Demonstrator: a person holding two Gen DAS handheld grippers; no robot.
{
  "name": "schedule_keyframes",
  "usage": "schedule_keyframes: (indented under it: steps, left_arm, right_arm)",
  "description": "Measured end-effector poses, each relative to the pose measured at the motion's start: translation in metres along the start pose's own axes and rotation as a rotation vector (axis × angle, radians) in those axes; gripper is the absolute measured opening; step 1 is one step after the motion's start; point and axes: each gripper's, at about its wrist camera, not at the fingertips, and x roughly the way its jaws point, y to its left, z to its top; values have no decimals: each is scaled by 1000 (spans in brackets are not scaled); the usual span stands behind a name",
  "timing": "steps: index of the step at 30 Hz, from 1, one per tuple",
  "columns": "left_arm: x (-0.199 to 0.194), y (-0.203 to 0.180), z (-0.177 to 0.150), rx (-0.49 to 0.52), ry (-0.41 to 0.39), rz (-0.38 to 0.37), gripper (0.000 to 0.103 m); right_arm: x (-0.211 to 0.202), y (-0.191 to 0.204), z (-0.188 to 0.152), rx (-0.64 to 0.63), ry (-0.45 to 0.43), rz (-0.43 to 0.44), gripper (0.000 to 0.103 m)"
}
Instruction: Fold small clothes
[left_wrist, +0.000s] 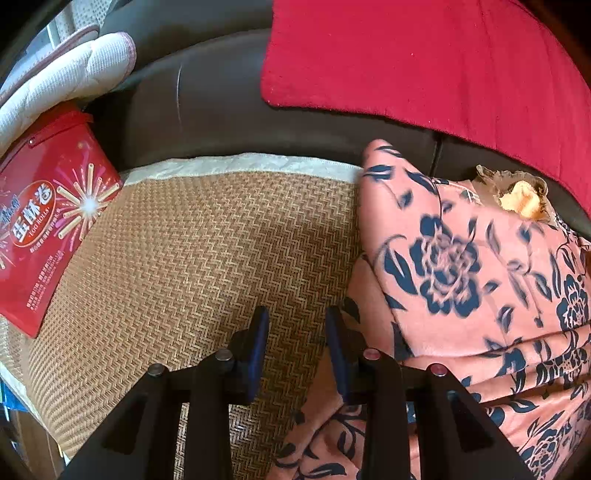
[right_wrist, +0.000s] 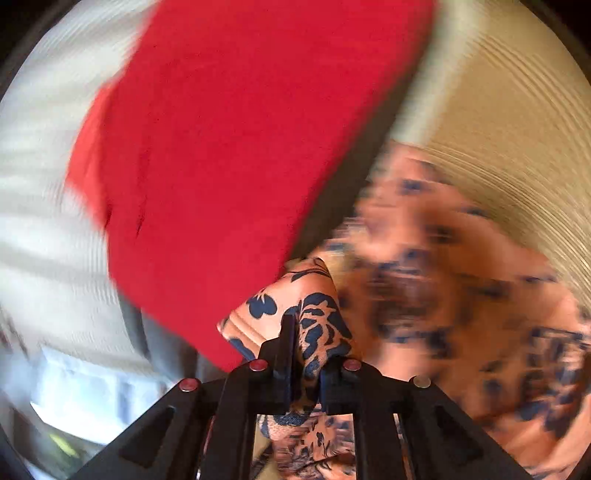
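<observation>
A pink garment with dark blue flowers (left_wrist: 461, 266) lies bunched on the right side of a woven straw mat (left_wrist: 192, 258). My left gripper (left_wrist: 297, 325) is open and empty, hovering over the mat just left of the garment's edge. In the right wrist view my right gripper (right_wrist: 306, 343) is shut on a fold of the same floral garment (right_wrist: 306, 306) and holds it lifted. The rest of the garment (right_wrist: 461, 295) is blurred by motion.
A red egg-roll tin (left_wrist: 48, 229) lies at the mat's left edge. A white quilted cushion (left_wrist: 66, 74) sits behind it. A red cloth (left_wrist: 424, 59) drapes over the dark sofa back (left_wrist: 207, 99) and fills the right wrist view (right_wrist: 240, 147).
</observation>
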Motion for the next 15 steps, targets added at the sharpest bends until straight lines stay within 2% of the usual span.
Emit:
schedule_keyframes:
  steps: [2,3,4,6,8,12,15]
  left_arm:
    - [-3,-3,0,7,-10,10,33]
    - [-4,-5,0,14,-18,14,33]
    - [-4,-9,0,22,-23,19,33]
    - [-5,-14,0,34,-38,37,33]
    - [-7,-19,2,22,-67,38,33]
    - [-24,-34,4,31,-144,0,33]
    - [-18,-51,3,74,-121,-16,33]
  right_arm:
    - [-7,-29,2,92,27,51,51]
    - [-13,-38,1,114,24,91,78]
    - [-22,-45,2,122,4,175,79]
    - [-34,-38,6,111,-3,224,83]
    - [-48,-22,9,31,-28,289,83]
    - [-63,8,5,-169,-88,225,83]
    - [-37,15,6,-190,-47,152,81]
